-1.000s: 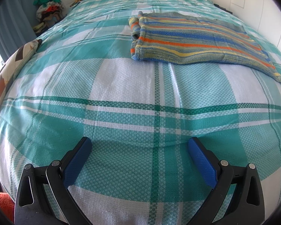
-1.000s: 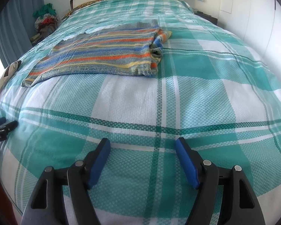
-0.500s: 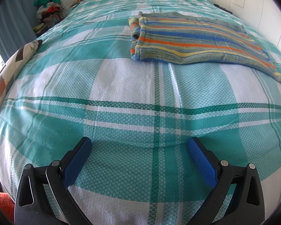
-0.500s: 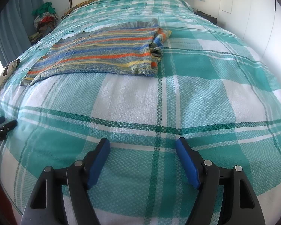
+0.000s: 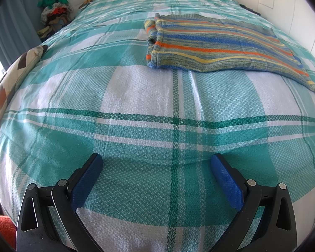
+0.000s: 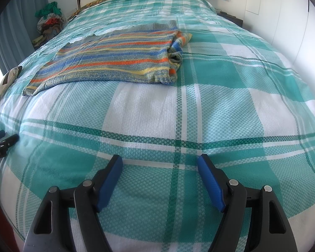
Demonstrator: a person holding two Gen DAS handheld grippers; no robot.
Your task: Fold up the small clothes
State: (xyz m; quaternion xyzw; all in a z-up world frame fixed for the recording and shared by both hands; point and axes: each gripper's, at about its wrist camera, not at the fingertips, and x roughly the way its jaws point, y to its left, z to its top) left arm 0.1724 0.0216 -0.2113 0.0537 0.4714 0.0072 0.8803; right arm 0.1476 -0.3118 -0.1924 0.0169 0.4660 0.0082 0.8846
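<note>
A: The fingers [image 5: 85,181] on the left gripper [image 5: 155,163] are spread wide with nothing between them, low over the plaid bedspread [image 5: 136,96]. The right gripper [image 6: 160,163] is the same: parted, empty, near the foot of the bed.

B: And the garment?

A: A striped knit sweater [image 5: 218,46] lies flat further up the bed, well apart from both grippers. From the right wrist view, the sweater [image 6: 115,58] has one side already turned in, with a bunched sleeve roll at its right edge.

B: How do you think it will handle?

A: Soft and floppy, I'd judge, light enough to lift but thick enough to sag and drag on the cover. The knit looks grippy, not slick.

B: Where would you take hold?

A: Probably the two near corners of the hem, one per gripper, pinching all layers together so it lifts evenly.
</note>
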